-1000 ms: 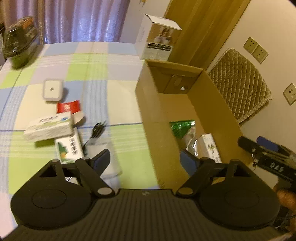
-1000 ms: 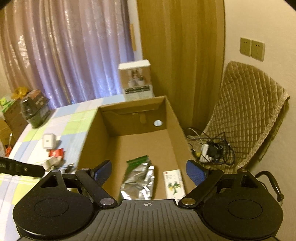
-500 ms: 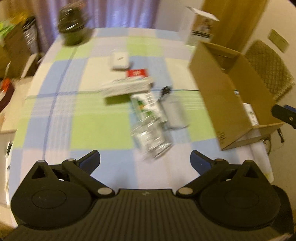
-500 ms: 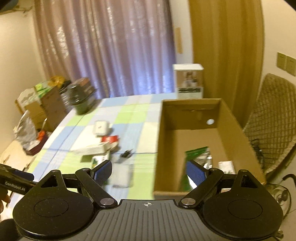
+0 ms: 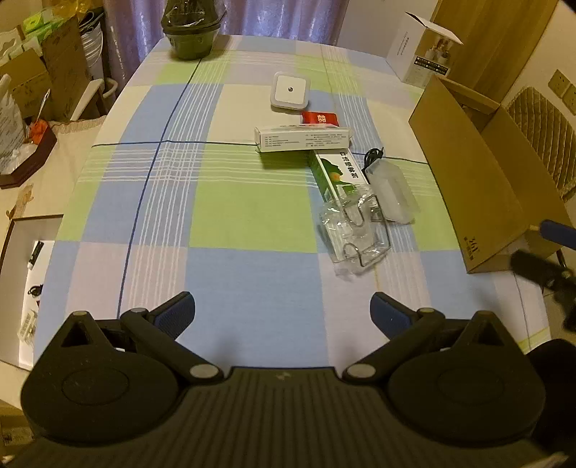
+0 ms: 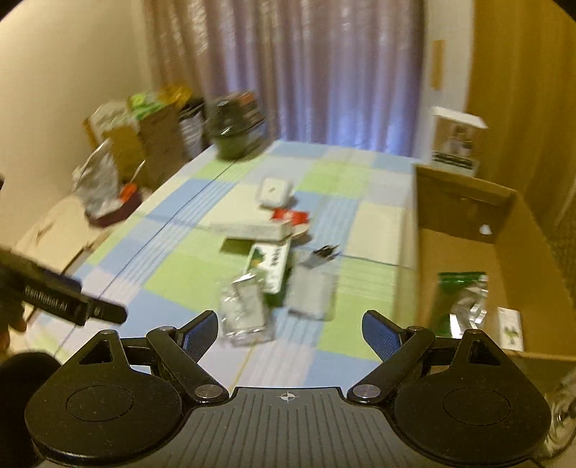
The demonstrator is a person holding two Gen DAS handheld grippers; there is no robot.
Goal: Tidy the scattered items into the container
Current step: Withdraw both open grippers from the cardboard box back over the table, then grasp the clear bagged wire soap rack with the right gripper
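Grippers both spread wide and empty: left gripper (image 5: 282, 311) above the table's (image 5: 230, 273) near edge, right gripper (image 6: 289, 329) alongside. Clear packet (image 5: 354, 234), boxes (image 5: 302, 138) lie beside the carton (image 5: 478, 172) at the right edge

Lighting: dim, warm yellow indoor cast; curtain (image 6: 316, 72) glows faintly violet. Left view sharp; boxes (image 5: 302, 138) cast short shadows. Right view motion-blurred throughout. Fisheye bending, dark corners.

A checked cloth in blue, green and white covers the bench (image 5: 234, 223), a dark green lidded pot (image 5: 190, 32) and a white carton (image 5: 421, 54) stand at its far end before purple curtains (image 6: 324, 72), and a quilted chair (image 5: 540, 129) stands alongside.
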